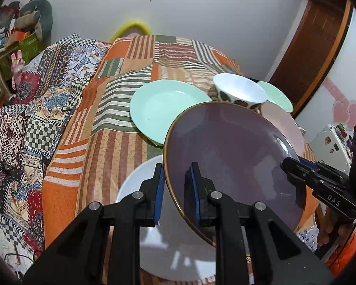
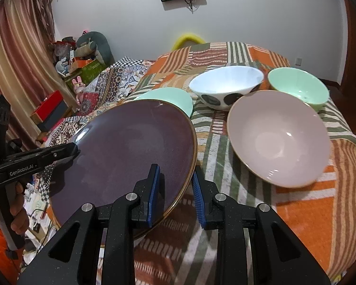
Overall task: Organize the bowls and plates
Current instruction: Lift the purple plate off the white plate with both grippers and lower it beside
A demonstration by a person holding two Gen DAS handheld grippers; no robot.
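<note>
left tool (image 1: 176, 173): angled down, pinching purple plate (image 1: 227, 147) rim | right tool (image 2: 175, 178): angled down, pinching opposite rim

A large purple glazed plate (image 2: 130, 156) is held tilted above a striped patchwork bedspread (image 2: 308, 213), over a white round plate (image 1: 140, 190). Behind it lies a mint-green plate (image 1: 163, 109); to its right a pink bowl (image 2: 280, 137), behind that a spotted white bowl (image 2: 225, 90) and a mint-green bowl (image 2: 299, 90).

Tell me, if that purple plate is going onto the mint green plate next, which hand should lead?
Probably the left. Both grippers, left and right, clamp the purple plate on opposite rims, but the mint green plate lies on the left gripper's side.
</note>
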